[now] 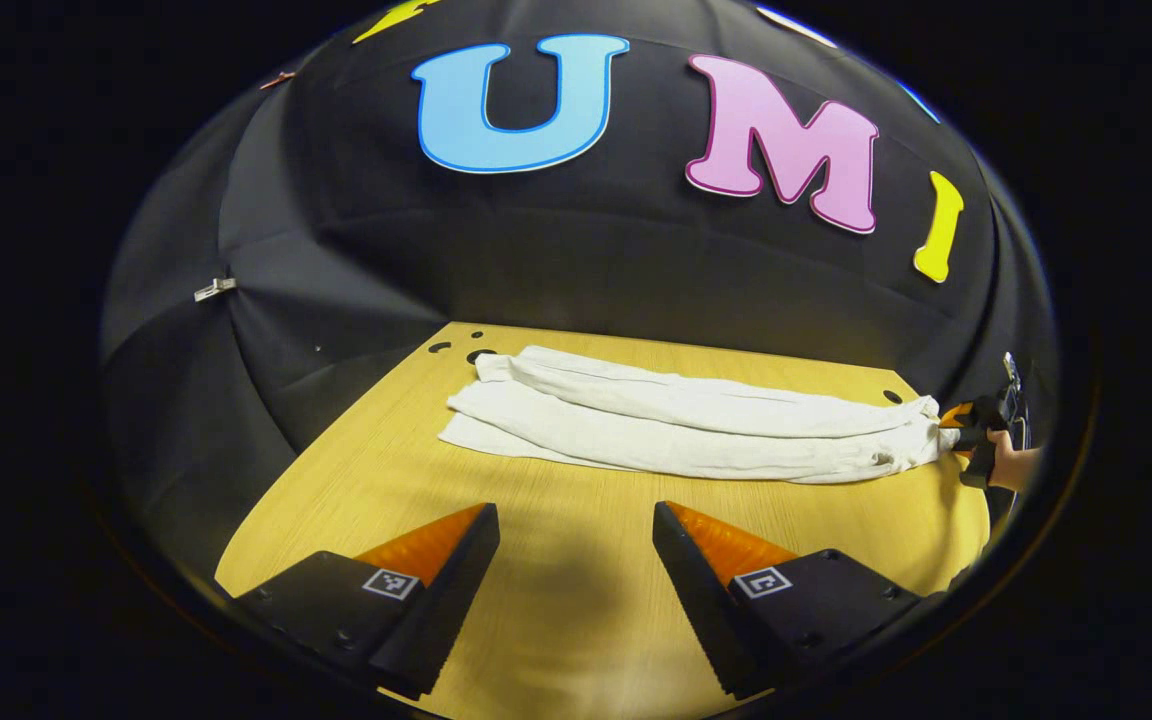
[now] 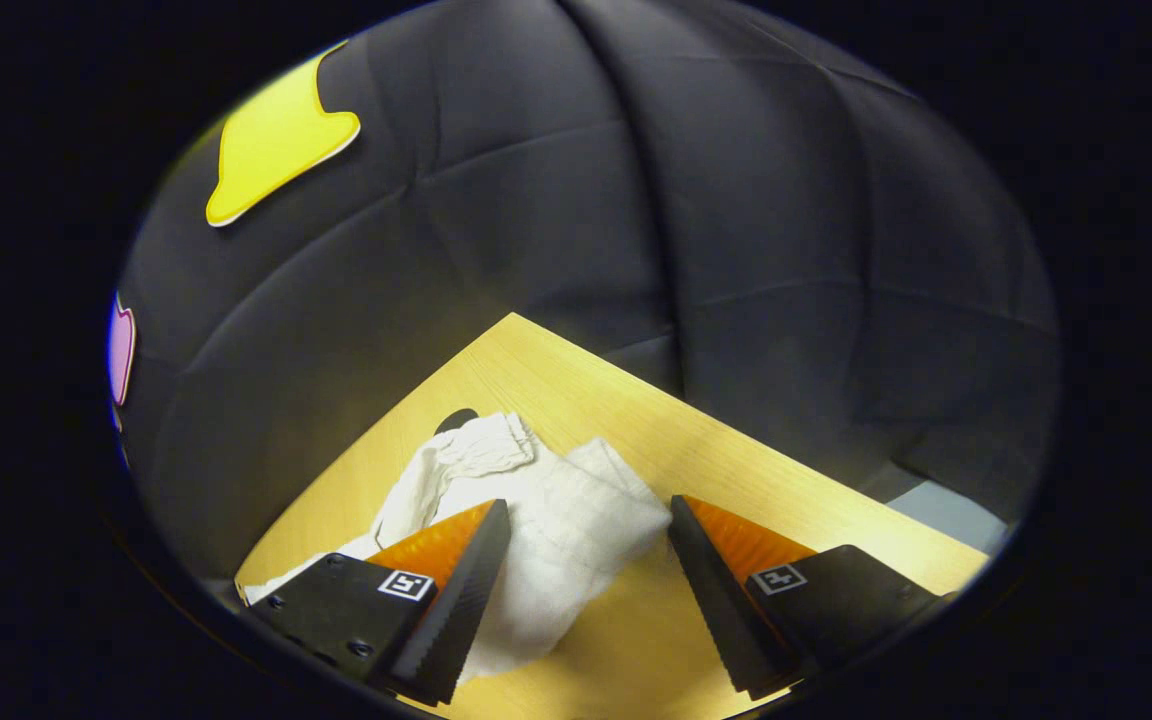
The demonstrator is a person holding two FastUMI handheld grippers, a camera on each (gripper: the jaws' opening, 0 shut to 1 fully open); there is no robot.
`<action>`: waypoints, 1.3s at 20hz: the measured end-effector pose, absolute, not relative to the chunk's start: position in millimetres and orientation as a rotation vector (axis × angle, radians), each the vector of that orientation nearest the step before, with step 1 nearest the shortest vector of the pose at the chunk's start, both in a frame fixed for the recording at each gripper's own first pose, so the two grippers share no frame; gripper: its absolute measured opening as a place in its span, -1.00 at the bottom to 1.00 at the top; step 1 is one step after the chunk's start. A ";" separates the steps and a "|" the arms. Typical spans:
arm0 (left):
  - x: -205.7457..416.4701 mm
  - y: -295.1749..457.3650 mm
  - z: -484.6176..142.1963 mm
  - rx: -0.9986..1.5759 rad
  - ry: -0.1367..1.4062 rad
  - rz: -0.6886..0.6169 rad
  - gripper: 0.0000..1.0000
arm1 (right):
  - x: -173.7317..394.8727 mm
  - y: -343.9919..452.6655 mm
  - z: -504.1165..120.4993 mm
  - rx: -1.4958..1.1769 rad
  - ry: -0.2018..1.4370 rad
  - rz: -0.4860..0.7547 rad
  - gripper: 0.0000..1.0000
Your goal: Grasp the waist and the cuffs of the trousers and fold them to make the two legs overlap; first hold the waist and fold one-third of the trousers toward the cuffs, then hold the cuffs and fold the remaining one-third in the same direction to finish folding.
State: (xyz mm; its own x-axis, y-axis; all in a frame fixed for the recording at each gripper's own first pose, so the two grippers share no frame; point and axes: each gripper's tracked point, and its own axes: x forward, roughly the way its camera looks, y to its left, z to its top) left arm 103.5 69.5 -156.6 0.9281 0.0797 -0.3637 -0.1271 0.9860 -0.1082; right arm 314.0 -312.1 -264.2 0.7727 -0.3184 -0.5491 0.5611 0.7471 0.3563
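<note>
White trousers (image 1: 676, 420) lie stretched across the far half of the wooden table (image 1: 356, 480), legs overlapped, running left to right. My left gripper (image 1: 576, 512) hovers open over bare table, well short of the trousers. At their right end I see my right gripper (image 1: 971, 438) and the hand (image 1: 1014, 465) holding it. In the right gripper view, a bunched end of the trousers (image 2: 556, 520) with a gathered hem (image 2: 481, 445) lies between the spread fingers of my right gripper (image 2: 586, 510), against the left finger (image 2: 456, 570); the jaws stand wide apart.
Small round holes (image 1: 481, 355) mark the table's far left corner, and one more hole (image 1: 891, 397) sits at the far right. Black cloth walls close in behind and beside the table. A table corner (image 2: 516, 325) points away in the right gripper view.
</note>
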 end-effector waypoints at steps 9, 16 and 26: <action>102.3 66.9 -161.9 -0.202 0.386 0.128 0.99 | 313.9 -303.4 -270.0 0.346 0.566 -0.528 0.08; 100.1 72.7 -166.4 -0.263 0.392 0.166 0.98 | 318.0 -289.8 -272.0 0.363 0.583 -0.487 -0.73; 91.1 75.7 -147.0 -0.260 0.382 0.152 0.92 | 306.4 -276.1 -169.2 0.238 0.377 -0.352 -0.74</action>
